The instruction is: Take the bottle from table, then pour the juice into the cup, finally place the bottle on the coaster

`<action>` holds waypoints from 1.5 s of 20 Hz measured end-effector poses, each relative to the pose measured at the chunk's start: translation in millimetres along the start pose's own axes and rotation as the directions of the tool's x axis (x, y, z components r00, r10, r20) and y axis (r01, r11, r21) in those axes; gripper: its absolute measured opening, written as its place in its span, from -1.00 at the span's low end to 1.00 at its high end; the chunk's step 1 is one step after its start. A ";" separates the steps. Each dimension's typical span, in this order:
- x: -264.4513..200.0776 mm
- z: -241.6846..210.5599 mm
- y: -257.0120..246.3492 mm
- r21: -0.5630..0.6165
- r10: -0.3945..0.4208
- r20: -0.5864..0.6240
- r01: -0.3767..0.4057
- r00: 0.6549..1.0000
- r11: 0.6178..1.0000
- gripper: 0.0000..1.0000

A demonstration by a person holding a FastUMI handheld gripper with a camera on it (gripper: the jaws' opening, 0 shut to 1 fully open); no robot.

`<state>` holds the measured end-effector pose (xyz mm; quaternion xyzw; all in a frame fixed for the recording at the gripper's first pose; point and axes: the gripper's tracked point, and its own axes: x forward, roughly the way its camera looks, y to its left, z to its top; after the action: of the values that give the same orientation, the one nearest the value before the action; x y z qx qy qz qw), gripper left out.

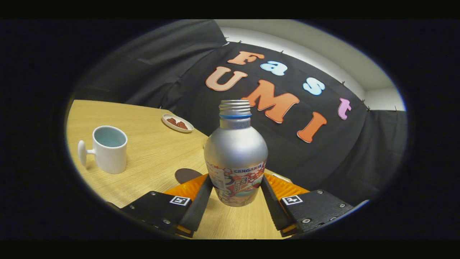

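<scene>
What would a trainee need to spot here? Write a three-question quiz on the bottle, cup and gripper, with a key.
1. True or false: the bottle still has its cap on.
2. Where is the bottle relative to the gripper? A) between the fingers B) far beyond them C) lying on its side
3. Fill in: the white cup stands on the table with its handle pointing ____ from the bottle.

Key
1. False: the threaded neck is bare.
2. A: a finger sits against each side of the upright bottle.
3. away. The small dish lies beyond the cup; the dark coaster is beside the bottle.
</scene>
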<state>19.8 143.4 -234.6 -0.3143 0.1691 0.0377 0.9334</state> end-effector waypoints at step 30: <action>12.7 61.4 54.1 -0.705 -0.067 0.315 0.280 0.947 0.652 0.54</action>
<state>40.2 223.0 -224.2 -0.6728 -0.0162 0.0535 0.7377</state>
